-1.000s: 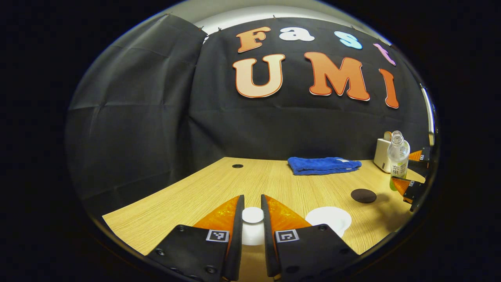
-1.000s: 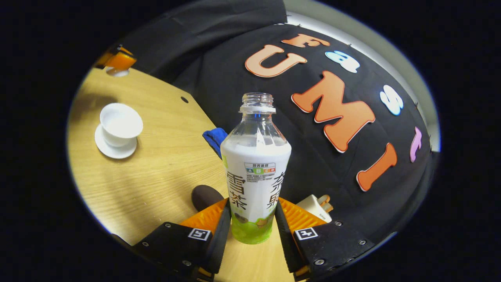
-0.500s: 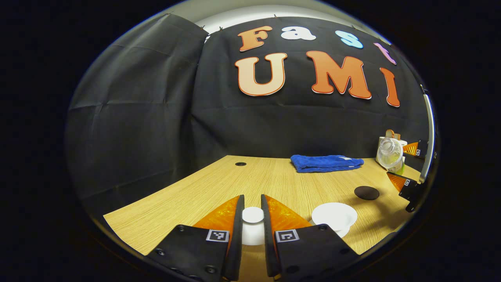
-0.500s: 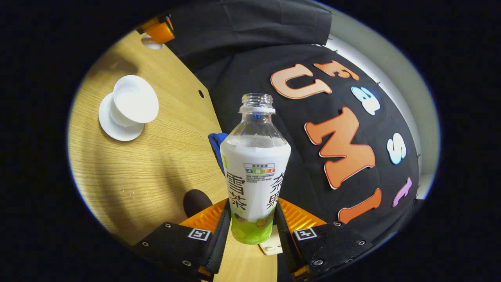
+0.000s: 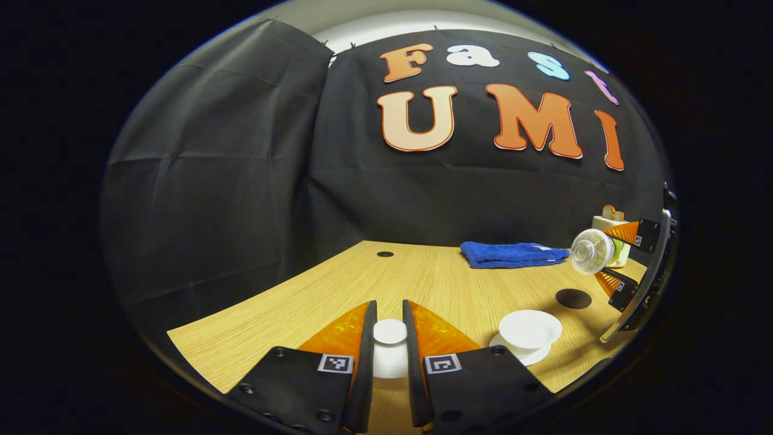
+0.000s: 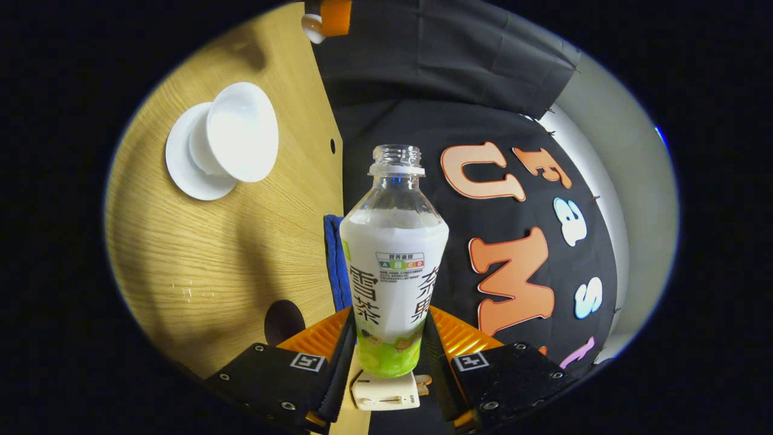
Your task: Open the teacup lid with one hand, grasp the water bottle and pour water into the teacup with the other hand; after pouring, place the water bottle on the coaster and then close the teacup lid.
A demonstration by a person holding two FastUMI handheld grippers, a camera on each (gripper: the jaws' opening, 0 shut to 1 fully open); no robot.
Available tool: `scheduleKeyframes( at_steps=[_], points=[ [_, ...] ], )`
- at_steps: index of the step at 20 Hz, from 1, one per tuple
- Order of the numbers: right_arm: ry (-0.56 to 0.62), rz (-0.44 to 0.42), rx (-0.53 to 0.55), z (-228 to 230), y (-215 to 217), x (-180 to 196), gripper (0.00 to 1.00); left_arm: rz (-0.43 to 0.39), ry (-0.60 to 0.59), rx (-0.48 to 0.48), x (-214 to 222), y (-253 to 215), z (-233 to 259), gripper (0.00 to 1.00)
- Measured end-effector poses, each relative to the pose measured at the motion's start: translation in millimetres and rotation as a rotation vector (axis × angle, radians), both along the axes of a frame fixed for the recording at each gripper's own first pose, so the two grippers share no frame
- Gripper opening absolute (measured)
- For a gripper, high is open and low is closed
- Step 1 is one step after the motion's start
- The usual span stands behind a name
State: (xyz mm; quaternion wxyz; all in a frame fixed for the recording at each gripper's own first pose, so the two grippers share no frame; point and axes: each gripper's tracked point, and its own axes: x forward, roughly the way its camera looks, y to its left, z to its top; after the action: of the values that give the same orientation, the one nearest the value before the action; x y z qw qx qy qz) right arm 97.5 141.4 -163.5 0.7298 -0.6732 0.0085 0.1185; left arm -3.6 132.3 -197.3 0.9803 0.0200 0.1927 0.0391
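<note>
I note the white porcelain teacup [image 5: 530, 330] standing uncovered on its round white saucer [image 5: 523, 355] on the light wood-grain table [image 5: 362, 290], to the right of my left gripper [image 5: 389, 338]; in the right gripper view the same cup [image 6: 240, 140] and saucer [image 6: 187, 158] lie toward the upper left, well apart from the bottle. The small white teacup lid [image 5: 390, 348] sits between the 2 fingers of the left gripper, which are drawn in close against its knob on both sides, held over the near part of the table. My right gripper [image 6: 391, 350] is clamped on the lower body of the clear plastic water bottle with a white and green label [image 6: 394, 272], both fingers pressing its sides; the cap is off and the neck is open. In the left gripper view I see that bottle [image 5: 592, 252] at the far right, tipped over so its open mouth faces roughly toward the camera, held in the air by the right gripper [image 5: 622, 257] above the table and beyond the cup. I cannot tell whether any water is leaving the mouth. The round dark coaster [image 5: 573, 298] lies bare on the table between the cup and the tilted bottle; in the right gripper view it [image 6: 284, 320] shows just left of the gripper's finger. A folded blue cloth [image 5: 513, 254] rests toward the back of the table, and a small white box-shaped object [image 6: 386, 389] appears beneath the bottle's base in the right gripper view.
</note>
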Motion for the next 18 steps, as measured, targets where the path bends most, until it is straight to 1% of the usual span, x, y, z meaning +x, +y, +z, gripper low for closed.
scheduleKeyframes(
  at_steps=[1,2,3,4,5,6,8,9,10,11,12,13,18],
  points=[
    [-0.002,0.007,-0.015,-2,2,1,0.63,0.001,0.000,0.001,-1,2,0,0.26],
    [-0.007,0.020,-0.037,-3,5,0,0.63,0.001,-0.001,0.002,-1,2,0,0.29],
    [-0.025,0.036,-0.068,0,7,1,0.63,0.001,-0.001,0.006,-1,3,0,0.29],
    [-0.048,0.052,-0.102,3,10,0,0.62,0.001,-0.001,0.010,-2,4,-1,0.26],
    [-0.064,0.066,-0.128,5,11,3,0.63,0.000,-0.001,0.011,-2,5,0,0.26],
    [-0.066,0.071,-0.139,4,11,3,0.63,0.000,-0.001,0.009,-1,6,0,0.29],
    [-0.049,0.082,-0.139,-5,13,0,0.63,0.001,-0.001,0.007,0,6,0,0.29],
    [-0.057,0.096,-0.158,-4,18,0,0.63,-0.002,0.001,0.006,-1,5,-1,0.26],
    [-0.073,0.111,-0.182,-1,22,-1,0.63,-0.004,0.003,0.005,-1,4,-1,0.29],
    [-0.088,0.124,-0.205,2,23,1,0.65,-0.007,0.005,0.004,-2,5,-2,0.29],
    [-0.100,0.133,-0.224,4,23,1,0.65,-0.007,0.005,0.004,-2,5,-1,0.29],
    [-0.112,0.140,-0.242,6,23,3,0.63,-0.007,0.005,0.003,-2,5,-1,0.29],
    [-0.163,0.173,-0.302,14,27,6,0.63,-0.001,0.006,-0.001,-4,9,-1,0.29]
  ],
)
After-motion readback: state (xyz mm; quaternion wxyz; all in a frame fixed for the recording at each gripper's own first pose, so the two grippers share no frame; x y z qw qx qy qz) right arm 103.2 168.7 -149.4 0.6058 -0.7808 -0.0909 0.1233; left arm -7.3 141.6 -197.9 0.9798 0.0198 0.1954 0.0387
